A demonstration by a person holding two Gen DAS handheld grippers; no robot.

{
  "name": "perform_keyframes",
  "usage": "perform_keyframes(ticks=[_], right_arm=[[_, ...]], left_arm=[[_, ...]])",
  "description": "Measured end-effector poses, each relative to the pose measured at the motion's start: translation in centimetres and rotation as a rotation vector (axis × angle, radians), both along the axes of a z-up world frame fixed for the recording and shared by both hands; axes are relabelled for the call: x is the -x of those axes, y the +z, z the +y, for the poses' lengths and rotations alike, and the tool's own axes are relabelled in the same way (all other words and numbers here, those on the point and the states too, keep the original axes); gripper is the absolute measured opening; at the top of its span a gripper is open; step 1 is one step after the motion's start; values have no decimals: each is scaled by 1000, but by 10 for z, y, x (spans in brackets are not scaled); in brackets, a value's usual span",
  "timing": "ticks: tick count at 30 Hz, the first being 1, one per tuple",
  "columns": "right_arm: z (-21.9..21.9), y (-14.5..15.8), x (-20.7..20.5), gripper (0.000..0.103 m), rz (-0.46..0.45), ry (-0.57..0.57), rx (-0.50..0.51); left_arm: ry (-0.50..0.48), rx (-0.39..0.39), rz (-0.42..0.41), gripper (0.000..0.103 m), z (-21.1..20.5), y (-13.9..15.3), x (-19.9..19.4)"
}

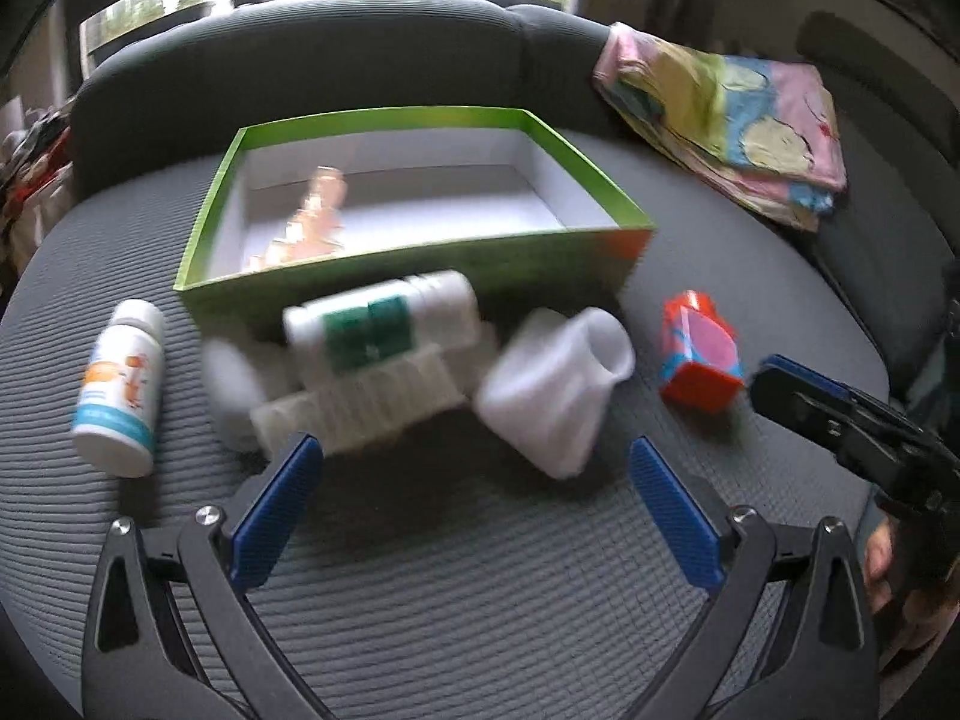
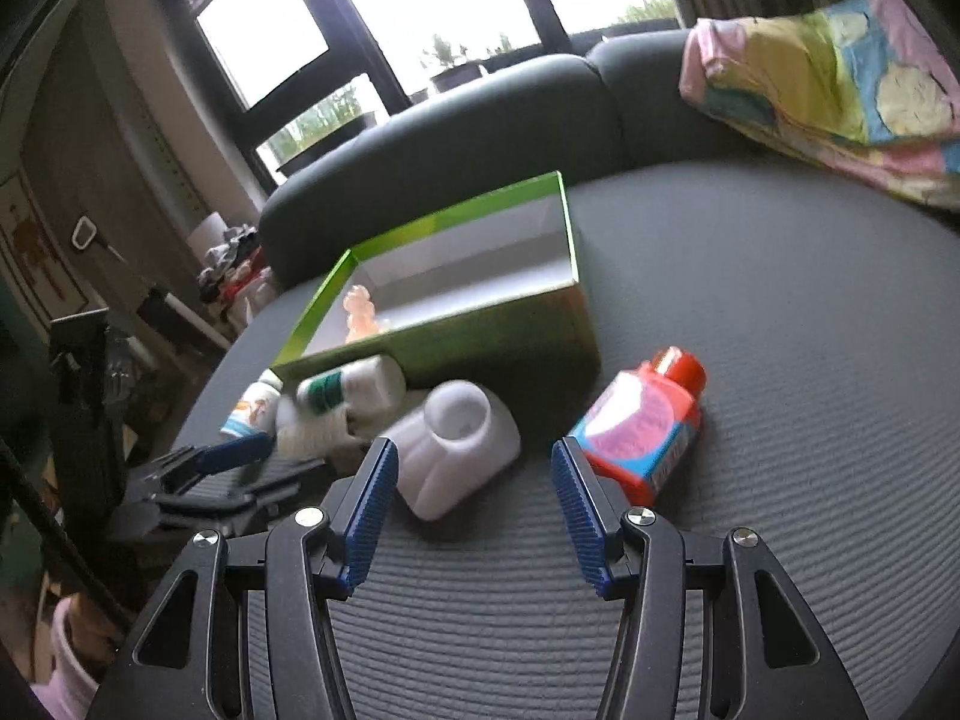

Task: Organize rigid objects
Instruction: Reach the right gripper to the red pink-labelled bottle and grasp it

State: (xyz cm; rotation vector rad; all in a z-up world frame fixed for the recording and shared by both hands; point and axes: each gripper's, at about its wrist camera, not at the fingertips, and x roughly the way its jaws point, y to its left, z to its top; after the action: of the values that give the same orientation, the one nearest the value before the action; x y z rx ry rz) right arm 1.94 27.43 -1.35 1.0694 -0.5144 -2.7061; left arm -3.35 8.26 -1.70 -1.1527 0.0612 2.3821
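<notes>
Green box [image 1: 420,276] sits open on grey ribbed sofa seat [image 1: 480,570]; peach-coloured figure [image 1: 315,210] inside, left end. Against its near wall, a blurred heap: white bottle with green label [image 1: 378,324] lying atop a white ribbed piece [image 1: 360,408]. White cup [image 1: 558,384] on its side just right of heap. Orange-labelled bottle [image 1: 120,387] lies left, apart. Red bottle [image 2: 642,426] lies right, beside right gripper [image 2: 474,516]. Left gripper [image 1: 474,516]: fingers spread, nothing between. Right fingers parted, empty. Patterned cloth [image 1: 726,120] far right.
</notes>
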Motion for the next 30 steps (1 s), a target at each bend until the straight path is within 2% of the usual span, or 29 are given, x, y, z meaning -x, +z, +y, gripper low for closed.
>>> perform_keyframes(ticks=[7, 14, 17, 20, 22, 23, 27, 30], right_arm=[[41, -7, 5, 54, -51, -131, 28], [61, -28, 29, 54, -114, -153, 58], [74, -41, 42, 54, -164, -164, 118], [82, -52, 53, 54, -208, -157, 186], [84, -56, 60, 55, -228, -150, 211], [84, -56, 63, 55, -233, -150, 209], [82, -58, 80, 57, -274, -130, 198], [76, -58, 85, 61, -281, -110, 166]], left_arm=[[-169, -30, 79, 101, 43, 1, -20], [-299, -4, 113, 98, 100, -13, -20], [-301, 23, 119, 97, 112, -19, -11], [-312, 34, 164, 97, 120, -16, -3], [-336, 28, 151, 90, 126, -17, 2], [-354, 34, 143, 86, 133, -19, 5], [-382, 113, 160, 81, 151, -30, 9], [-373, 111, 170, 81, 153, -31, 13]])
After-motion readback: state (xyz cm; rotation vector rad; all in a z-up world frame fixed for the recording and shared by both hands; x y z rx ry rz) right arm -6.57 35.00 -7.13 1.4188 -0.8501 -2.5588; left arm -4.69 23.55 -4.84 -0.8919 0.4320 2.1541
